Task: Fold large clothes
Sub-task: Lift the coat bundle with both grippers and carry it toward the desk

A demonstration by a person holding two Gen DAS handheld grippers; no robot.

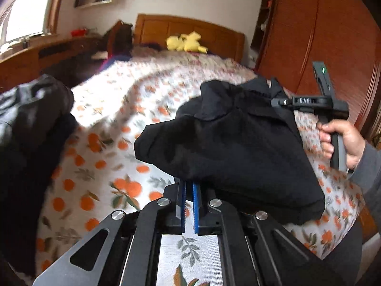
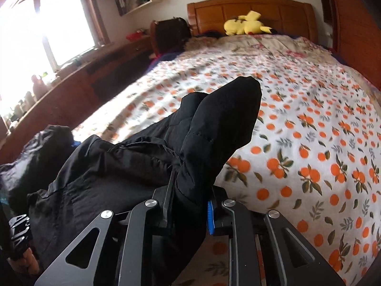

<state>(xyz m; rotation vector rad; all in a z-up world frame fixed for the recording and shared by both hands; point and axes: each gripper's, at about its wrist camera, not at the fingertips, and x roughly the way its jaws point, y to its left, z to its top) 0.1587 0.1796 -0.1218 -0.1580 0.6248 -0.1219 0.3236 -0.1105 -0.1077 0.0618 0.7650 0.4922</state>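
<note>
A black garment (image 1: pixel 233 143) hangs bunched between my two grippers above the bed. My left gripper (image 1: pixel 189 186) is shut on its lower edge, blue pads close together with cloth between the tips. My right gripper (image 2: pixel 190 190) is shut on a thick fold of the same garment (image 2: pixel 214 124), which stands up past the fingers and trails down to the left. In the left wrist view the right gripper (image 1: pixel 281 102) shows at the garment's far right end, held by a hand.
The bed has an orange-print blanket (image 2: pixel 309 143) and a wooden headboard (image 2: pixel 250 12). A yellow plush toy (image 2: pixel 247 23) lies at the head. Another dark pile of clothes (image 1: pixel 28 124) lies at the bed's left. A wooden wardrobe (image 1: pixel 321 35) stands right, a desk (image 2: pixel 71 83) left under the window.
</note>
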